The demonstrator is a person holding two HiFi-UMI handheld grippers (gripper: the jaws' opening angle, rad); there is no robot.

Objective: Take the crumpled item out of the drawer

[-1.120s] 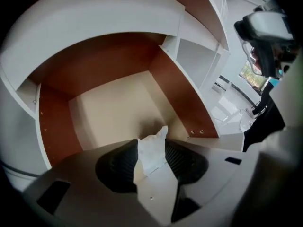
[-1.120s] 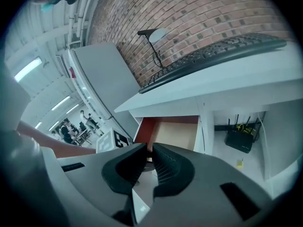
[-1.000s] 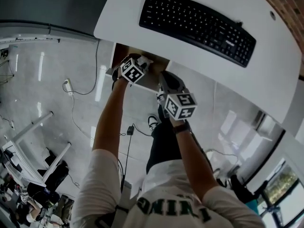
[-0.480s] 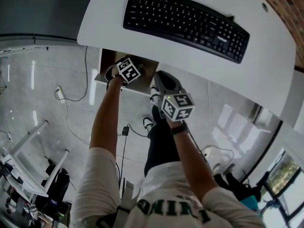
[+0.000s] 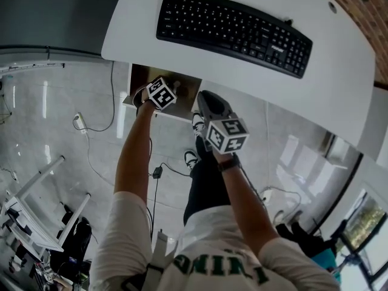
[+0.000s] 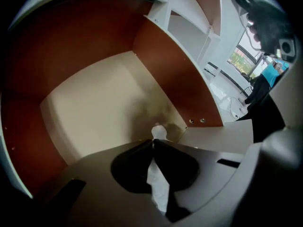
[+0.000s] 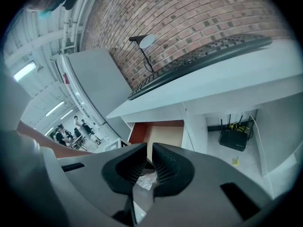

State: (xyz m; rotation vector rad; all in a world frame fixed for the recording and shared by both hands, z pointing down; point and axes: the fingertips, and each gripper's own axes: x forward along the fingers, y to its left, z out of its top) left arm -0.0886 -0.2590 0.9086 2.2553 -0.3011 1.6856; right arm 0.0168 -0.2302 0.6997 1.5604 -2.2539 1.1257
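Right tool [image 7: 149, 148]: held outside the open wooden drawer [image 6: 90, 112] with red-brown walls and a pale floor, short of its front. The jaws are set narrow and nothing is seen gripped between them.
Left tool [image 6: 152, 142]: reached down inside the drawer. The jaws are closing and their tips have all but met.
Crumpled item [image 6: 158, 131]: a small white crumpled lump, caught at the left tool's tips. It is still inside the drawer, over the floor and near one side wall.
Change: a second ago the left tool's jaws were spread wide. They have now been drawn in on the crumpled item.
Meaning: the grasp is judged to be just made. The lift out of the drawer is not yet done, and a pinch this far out on the tips could be lost.
Beyond the drawer: a white curved desk [image 5: 339, 59] lies above it, with a black keyboard [image 5: 233, 33] set on top.
Counts: two tools, one drawer, one crumpled item, one desk, one keyboard.
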